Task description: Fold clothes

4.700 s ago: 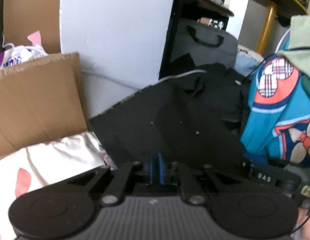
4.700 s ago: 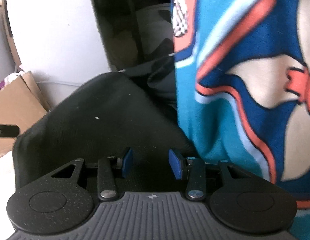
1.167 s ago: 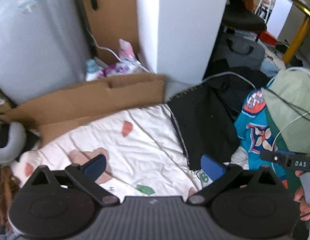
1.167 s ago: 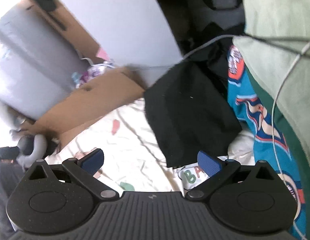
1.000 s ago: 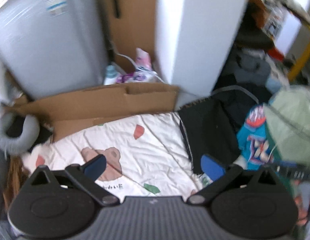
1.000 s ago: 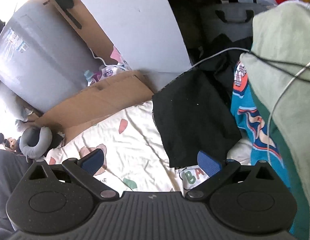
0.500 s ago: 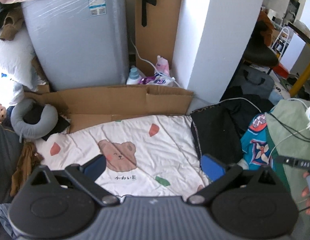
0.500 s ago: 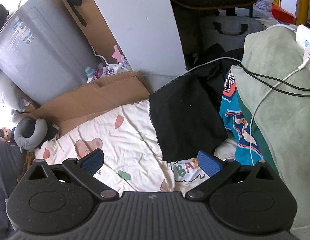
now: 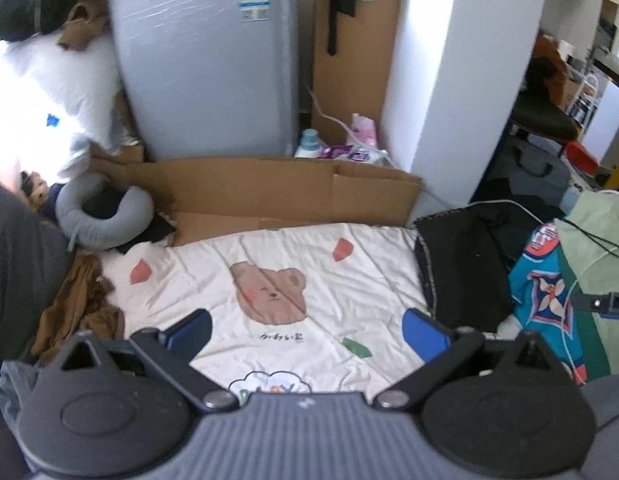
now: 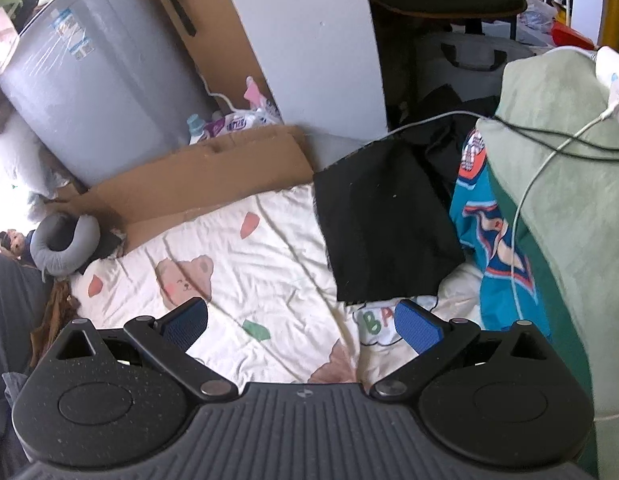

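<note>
A folded black garment [image 9: 461, 268] lies at the right edge of a white bear-print blanket [image 9: 269, 276]; it also shows in the right wrist view [image 10: 381, 220] on the blanket [image 10: 245, 276]. A teal patterned garment [image 9: 545, 288] [image 10: 493, 232] lies right of it, under a pale green one [image 10: 565, 168]. My left gripper [image 9: 305, 334] is open and empty, held above the blanket. My right gripper [image 10: 301, 324] is open and empty, also held above the blanket.
Flattened cardboard [image 9: 269, 188] borders the blanket's far side, before a grey appliance [image 9: 205, 60] and a white pillar [image 9: 457, 72]. A grey neck pillow [image 9: 101, 216] and brown cloth [image 9: 81, 304] lie left. White and black cables [image 10: 549, 148] cross the green garment.
Both grippers have pulled back and up from the black garment, which now lies folded at the blanket's right edge. Both opened wide; the left was shut on the garment earlier.
</note>
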Demonstrator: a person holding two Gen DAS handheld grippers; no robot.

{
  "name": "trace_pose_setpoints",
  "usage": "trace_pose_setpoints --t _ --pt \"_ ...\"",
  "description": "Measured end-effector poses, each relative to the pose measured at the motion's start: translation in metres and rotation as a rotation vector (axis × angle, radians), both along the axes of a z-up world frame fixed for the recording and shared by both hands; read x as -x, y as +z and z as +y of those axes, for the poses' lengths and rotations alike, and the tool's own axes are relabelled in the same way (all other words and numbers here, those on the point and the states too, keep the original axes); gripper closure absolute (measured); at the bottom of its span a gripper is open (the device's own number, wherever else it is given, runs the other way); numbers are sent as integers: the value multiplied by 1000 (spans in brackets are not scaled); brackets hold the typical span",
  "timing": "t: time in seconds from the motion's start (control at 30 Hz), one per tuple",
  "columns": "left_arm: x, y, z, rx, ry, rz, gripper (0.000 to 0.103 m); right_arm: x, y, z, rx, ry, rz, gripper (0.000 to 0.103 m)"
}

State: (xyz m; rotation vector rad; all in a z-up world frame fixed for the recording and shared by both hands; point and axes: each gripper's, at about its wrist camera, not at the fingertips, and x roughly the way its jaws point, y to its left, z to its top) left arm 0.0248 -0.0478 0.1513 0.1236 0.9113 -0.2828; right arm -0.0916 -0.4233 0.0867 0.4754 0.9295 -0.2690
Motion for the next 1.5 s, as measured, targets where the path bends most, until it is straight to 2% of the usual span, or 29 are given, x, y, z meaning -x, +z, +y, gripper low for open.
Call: trace_pose_setpoints --t 0.4,0.53,0.7,0.87,1.03,1.5 --pt "30 -39 35 14 132 2 1 -8 -2 40 35 77 6 1" --pt "35 -51 45 33 191 26 1 -12 -6 51 46 117 11 1" --pt "42 -66 56 7 268 27 1 -18 -12 66 59 167 17 1" --pt "44 -86 65 14 335 65 1 -25 -25 80 56 234 30 1" --pt "43 -103 64 -4 359 91 1 -35 -35 92 55 295 32 1" --pt "38 -139 39 -45 355 138 1 -61 -71 106 69 349 102 1"
